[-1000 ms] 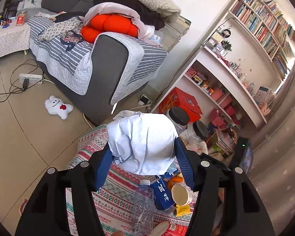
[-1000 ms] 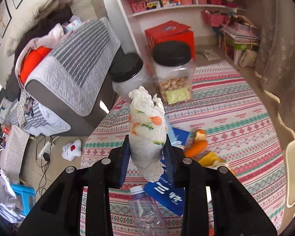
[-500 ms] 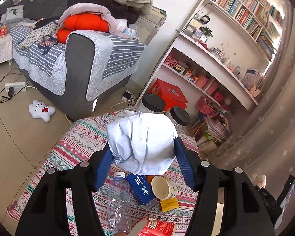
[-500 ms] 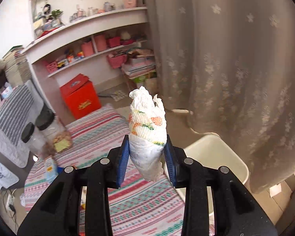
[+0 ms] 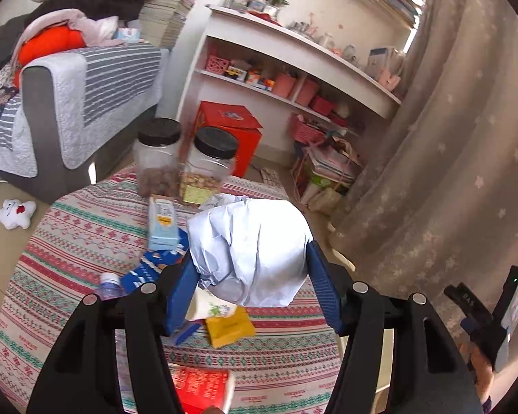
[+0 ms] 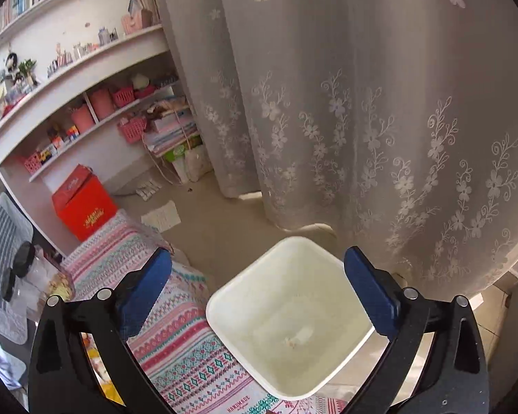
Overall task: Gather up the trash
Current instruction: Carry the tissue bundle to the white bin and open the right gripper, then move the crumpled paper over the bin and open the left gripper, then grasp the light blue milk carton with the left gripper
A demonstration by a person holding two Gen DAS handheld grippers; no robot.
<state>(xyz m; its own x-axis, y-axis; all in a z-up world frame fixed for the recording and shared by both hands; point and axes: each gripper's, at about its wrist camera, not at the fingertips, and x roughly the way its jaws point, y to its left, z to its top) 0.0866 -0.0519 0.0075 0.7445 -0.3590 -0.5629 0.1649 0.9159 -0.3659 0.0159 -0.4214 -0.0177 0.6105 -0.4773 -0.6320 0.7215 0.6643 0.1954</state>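
We hold a crumpled white paper wad [image 5: 250, 252] between the blue pads of our left gripper [image 5: 252, 277], jaws about half apart and pressed on its sides, above the patterned tablecloth [image 5: 69, 241]. The wad hides part of a paper cup [image 5: 209, 307] and a yellow packet [image 5: 229, 324] below; a red box [image 5: 200, 388] is cut off at the frame's bottom. Our right gripper [image 6: 257, 284] is opening, nothing between its jaws, over the white bin [image 6: 290, 327]. A small pale scrap [image 6: 298, 338] lies inside, too blurred to identify.
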